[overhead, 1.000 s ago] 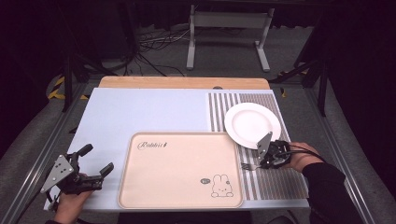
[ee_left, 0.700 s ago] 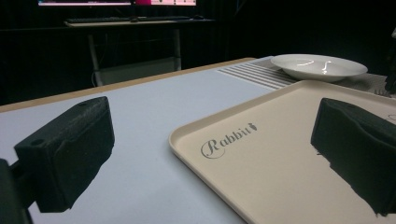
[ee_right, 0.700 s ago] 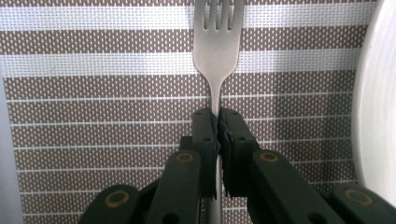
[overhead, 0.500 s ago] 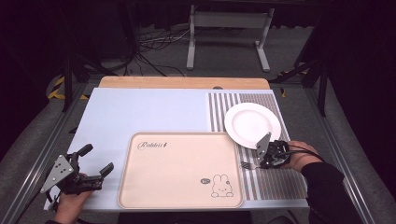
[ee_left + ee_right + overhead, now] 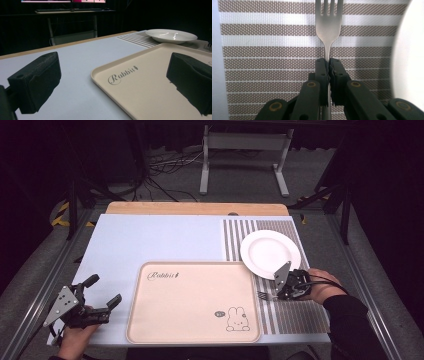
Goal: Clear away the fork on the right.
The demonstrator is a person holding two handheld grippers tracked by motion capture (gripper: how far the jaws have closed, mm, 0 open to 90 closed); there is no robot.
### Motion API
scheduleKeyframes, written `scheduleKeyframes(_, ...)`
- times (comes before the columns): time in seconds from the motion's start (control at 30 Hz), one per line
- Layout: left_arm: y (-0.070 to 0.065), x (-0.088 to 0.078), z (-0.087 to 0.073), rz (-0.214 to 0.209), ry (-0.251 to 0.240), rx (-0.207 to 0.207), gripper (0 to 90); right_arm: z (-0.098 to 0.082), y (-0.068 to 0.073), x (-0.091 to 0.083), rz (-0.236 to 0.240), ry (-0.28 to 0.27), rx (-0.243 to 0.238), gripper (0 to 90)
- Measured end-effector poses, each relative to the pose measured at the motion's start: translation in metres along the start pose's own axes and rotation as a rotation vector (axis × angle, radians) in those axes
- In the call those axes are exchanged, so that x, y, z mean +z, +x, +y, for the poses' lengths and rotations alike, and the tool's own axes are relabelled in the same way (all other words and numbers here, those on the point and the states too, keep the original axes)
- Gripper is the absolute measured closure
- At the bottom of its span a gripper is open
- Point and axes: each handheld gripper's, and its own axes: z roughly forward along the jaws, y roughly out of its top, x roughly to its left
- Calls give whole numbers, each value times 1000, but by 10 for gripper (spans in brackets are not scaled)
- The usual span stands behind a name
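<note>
Overhead, pale blue table amid dark room, grey floor.

A beige tray printed with a rabbit lies on the pale blue surface. Just right of it, a white plate rests on a striped placemat.

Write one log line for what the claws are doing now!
right claw: shut on fork | left claw: open, holding nothing | fork over striped mat, beside plate

left claw: black, grey plate | right claw: black (brass pivots), black sleeve
</note>
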Motion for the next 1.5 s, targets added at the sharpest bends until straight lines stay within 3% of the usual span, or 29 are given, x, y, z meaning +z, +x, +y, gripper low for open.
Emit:
scheduleKeyframes(0.3,0,0,0,-1,1,-1,1,6,4,-22,-54,-68,-17,864)
scheduleKeyframes(0.77,0,-1,0,2,-4,-1,1,11,10,-47,-109,-192,14,864)
scheduleKeyframes(1.13,0,0,0,1,-5,1,1,21,17,-55,-140,-245,57,864)
scheduleKeyframes(1.33,0,-1,1,1,-7,1,1,30,20,-62,-154,-327,85,864)
scheduleKeyframes(1.5,0,-1,0,0,-5,1,1,37,24,-67,-166,-346,109,864)
